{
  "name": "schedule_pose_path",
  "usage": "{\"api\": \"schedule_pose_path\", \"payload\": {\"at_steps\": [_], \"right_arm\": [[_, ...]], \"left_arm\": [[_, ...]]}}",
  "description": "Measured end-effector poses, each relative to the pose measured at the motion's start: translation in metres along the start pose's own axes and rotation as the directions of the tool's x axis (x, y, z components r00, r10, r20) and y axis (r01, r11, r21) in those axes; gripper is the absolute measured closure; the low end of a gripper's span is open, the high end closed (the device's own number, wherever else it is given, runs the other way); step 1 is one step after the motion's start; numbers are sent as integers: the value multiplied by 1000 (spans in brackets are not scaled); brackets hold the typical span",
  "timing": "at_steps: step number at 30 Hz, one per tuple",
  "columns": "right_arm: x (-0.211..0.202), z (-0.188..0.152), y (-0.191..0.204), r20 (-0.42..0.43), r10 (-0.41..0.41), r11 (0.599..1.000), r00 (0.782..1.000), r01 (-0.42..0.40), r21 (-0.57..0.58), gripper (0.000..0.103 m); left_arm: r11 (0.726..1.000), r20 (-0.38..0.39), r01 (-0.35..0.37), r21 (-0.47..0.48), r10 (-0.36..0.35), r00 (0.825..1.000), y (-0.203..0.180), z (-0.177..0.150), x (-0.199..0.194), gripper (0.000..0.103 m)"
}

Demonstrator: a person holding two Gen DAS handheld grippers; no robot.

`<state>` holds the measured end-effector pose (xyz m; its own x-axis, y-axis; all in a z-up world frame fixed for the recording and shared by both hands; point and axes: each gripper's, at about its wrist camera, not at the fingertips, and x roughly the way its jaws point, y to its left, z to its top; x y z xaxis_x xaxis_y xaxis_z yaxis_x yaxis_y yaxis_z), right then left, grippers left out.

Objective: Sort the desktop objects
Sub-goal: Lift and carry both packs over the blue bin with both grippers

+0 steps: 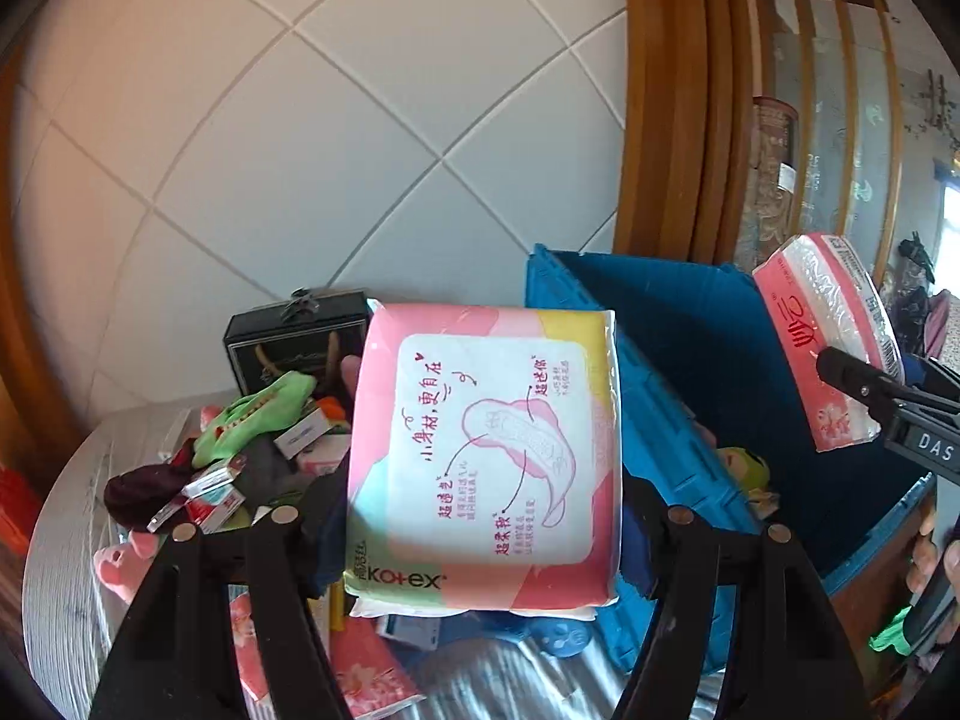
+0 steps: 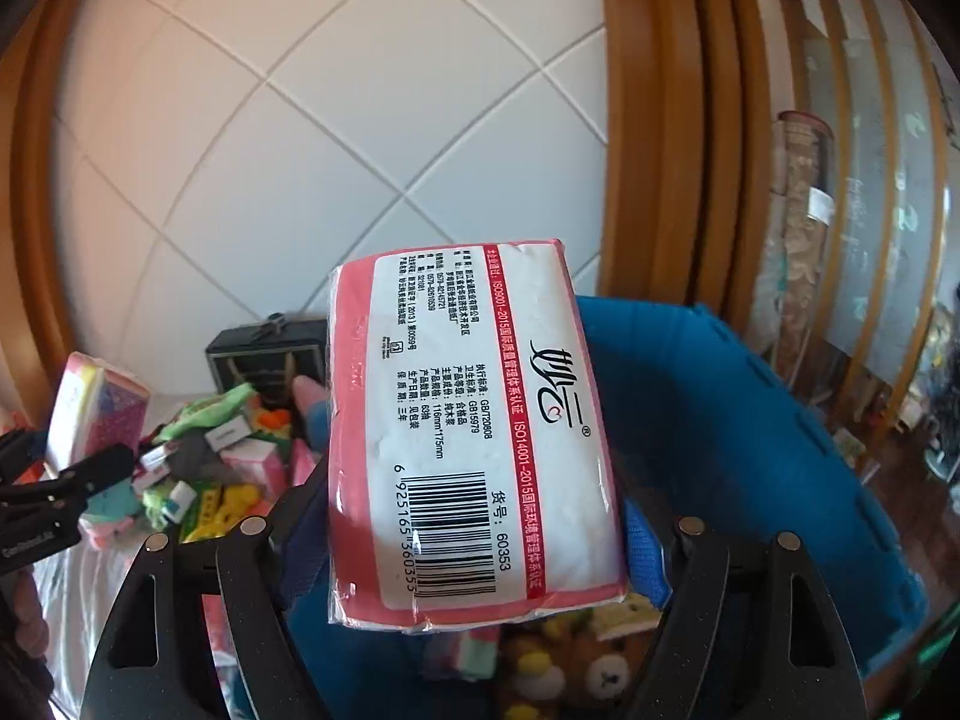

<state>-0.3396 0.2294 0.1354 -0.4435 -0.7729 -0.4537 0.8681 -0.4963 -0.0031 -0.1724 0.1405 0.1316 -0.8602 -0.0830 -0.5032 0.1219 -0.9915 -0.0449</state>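
Crate (image 1: 690, 372), blue, quantity one, stands on the tabletop (image 1: 66, 540). Packs, quantity two: left hand-held gripper (image 1: 486, 516) clamps the sanitary-pad pack (image 1: 486, 450); right hand-held gripper (image 2: 474, 522) clamps the tissue pack (image 2: 474, 438) above the crate.

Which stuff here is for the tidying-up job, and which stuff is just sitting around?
For the job:
- Kotex pad pack, held in left gripper
- tissue pack, held in right gripper
- blue crate
- pile of small items

Just there:
- black gift box
- tiled wall
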Motion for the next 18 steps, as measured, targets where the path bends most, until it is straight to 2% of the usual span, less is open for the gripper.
{"api": "schedule_pose_path", "payload": {"at_steps": [7,13,18], "right_arm": [[6,1,-84,0,-158,987,987,158,23,23],[7,-3,-124,24,-171,985,985,171,-3,22],[24,-13,-150,-44,-162,986,986,163,23,22]], "left_arm": [[991,-1,106,80,-107,994,-94,28,24,34],[982,-71,151,113,-143,987,-157,34,54,34],[978,-115,139,153,-122,986,-194,29,79,34]]}}
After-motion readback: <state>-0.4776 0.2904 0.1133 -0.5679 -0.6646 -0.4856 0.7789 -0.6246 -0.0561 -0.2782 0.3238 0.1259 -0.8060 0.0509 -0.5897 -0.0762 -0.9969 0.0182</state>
